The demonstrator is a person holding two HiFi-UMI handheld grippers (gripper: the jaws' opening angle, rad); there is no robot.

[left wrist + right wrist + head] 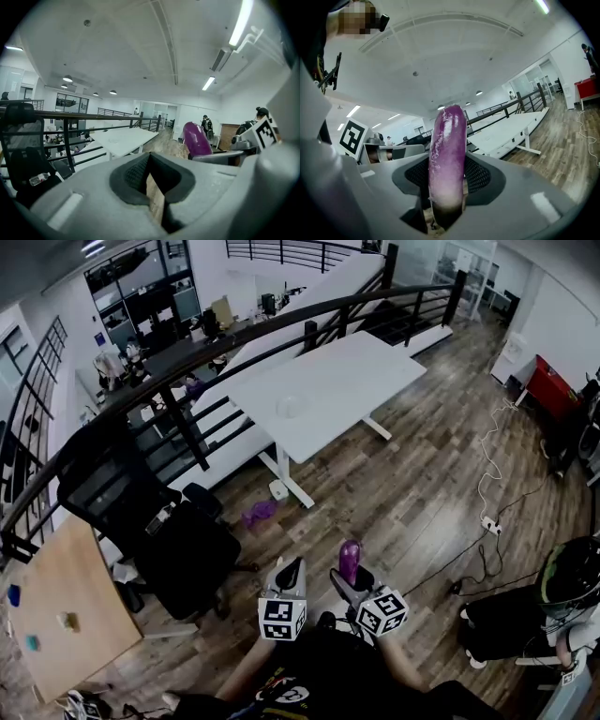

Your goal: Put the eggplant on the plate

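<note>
A purple eggplant (350, 561) stands upright between the jaws of my right gripper (349, 579), which is shut on it low in the head view. In the right gripper view the eggplant (447, 154) fills the middle, with both pads pressed on its sides. My left gripper (289, 576) hangs just left of it, shut with nothing between its jaws; in its own view my left gripper (152, 187) shows only a thin slit, and the eggplant (197, 139) is at the right. A pale plate (292, 406) lies on the white table (356, 371), far ahead of both grippers.
A black office chair (159, 531) stands on the wooden floor at the left, beside a wooden desk (66, 615). A purple object (260, 513) lies on the floor near the white table's leg. A dark railing (187, 362) runs behind the table. A cable (487, 484) trails at the right.
</note>
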